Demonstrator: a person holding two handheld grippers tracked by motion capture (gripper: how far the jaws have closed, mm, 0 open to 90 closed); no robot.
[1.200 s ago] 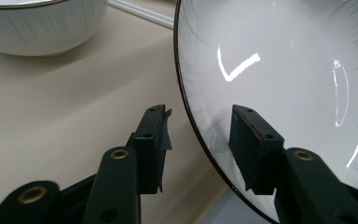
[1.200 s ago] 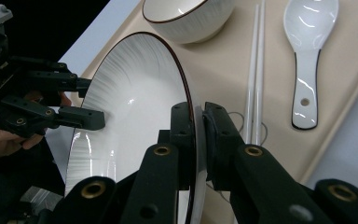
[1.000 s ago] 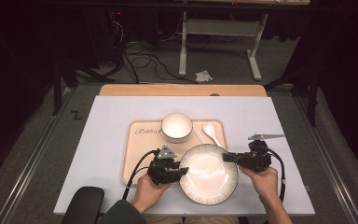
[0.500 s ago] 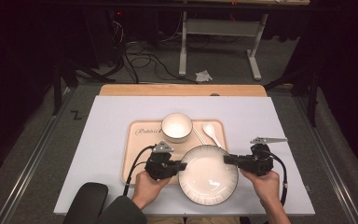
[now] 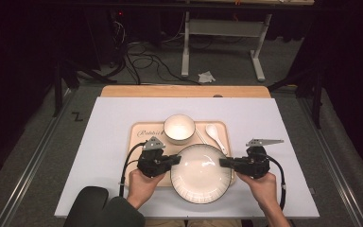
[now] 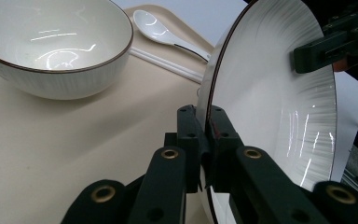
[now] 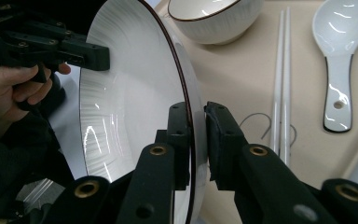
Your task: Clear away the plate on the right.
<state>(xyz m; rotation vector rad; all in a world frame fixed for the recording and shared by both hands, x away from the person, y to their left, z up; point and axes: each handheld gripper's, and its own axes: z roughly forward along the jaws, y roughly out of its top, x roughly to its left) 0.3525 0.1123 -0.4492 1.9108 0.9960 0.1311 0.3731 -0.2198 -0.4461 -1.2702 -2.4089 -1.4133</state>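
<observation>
Two grippers' jaws pinching plate (image 5: 201,172) rims, tray (image 5: 139,142) beneath

high view: fixed above the near edge, facing forward and down on the tabletop (image 5: 123,118) | left gripper view: rides low, close behind its fingers (image 6: 186,135), facing across the plate (image 6: 270,93) | right gripper view: close behind its fingers (image 7: 221,135), facing opposite | shared: plate, bowl (image 7: 214,18) beyond the fingers

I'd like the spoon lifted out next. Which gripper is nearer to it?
Right. The right gripper holds the plate's right rim, just below the spoon. The left gripper holds the plate's left rim, farther off, below the bowl.
</observation>
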